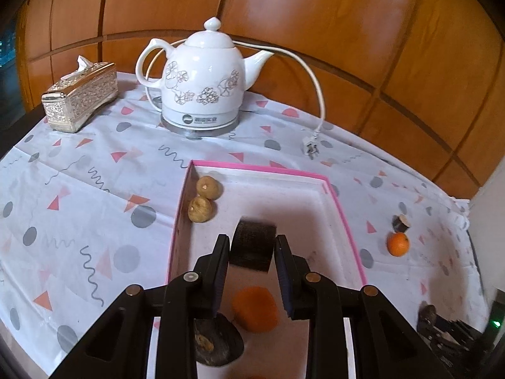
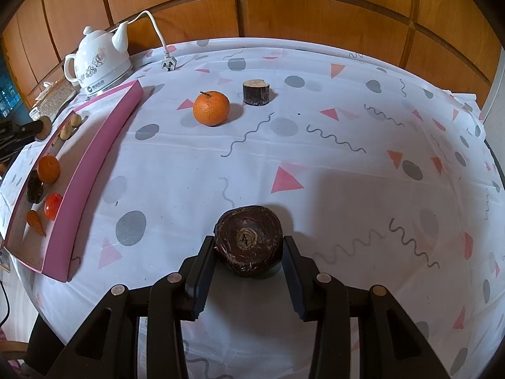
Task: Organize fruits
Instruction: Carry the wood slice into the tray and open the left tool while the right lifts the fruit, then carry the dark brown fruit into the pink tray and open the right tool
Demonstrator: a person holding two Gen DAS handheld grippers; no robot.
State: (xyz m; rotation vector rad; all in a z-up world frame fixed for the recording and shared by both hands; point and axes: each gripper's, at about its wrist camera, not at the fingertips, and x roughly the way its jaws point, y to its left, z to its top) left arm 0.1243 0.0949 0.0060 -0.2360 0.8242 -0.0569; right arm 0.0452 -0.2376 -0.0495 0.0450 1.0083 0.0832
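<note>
In the left wrist view my left gripper [image 1: 253, 246] is shut on a short dark cane piece [image 1: 252, 248], held over the pink-rimmed box [image 1: 342, 214]. The box holds two tan fruits [image 1: 205, 197], an orange [image 1: 255, 309] and a dark round fruit [image 1: 217, 344]. In the right wrist view my right gripper [image 2: 249, 246] is shut on a dark brown round fruit [image 2: 249, 241] low on the tablecloth. Further back on the cloth lie an orange [image 2: 210, 108] and a second dark cane piece [image 2: 256, 92]. The box [image 2: 91, 170] lies to the left, with a small red fruit [image 2: 53, 206] and a carrot-like piece [image 2: 35, 222] also in it.
A white floral kettle [image 1: 202, 79] stands behind the box, its cord and plug [image 1: 311, 148] lying on the cloth. A gold tissue box [image 1: 80, 99] sits at the back left. Wooden wall panels [image 2: 315, 6] close off the far side of the table.
</note>
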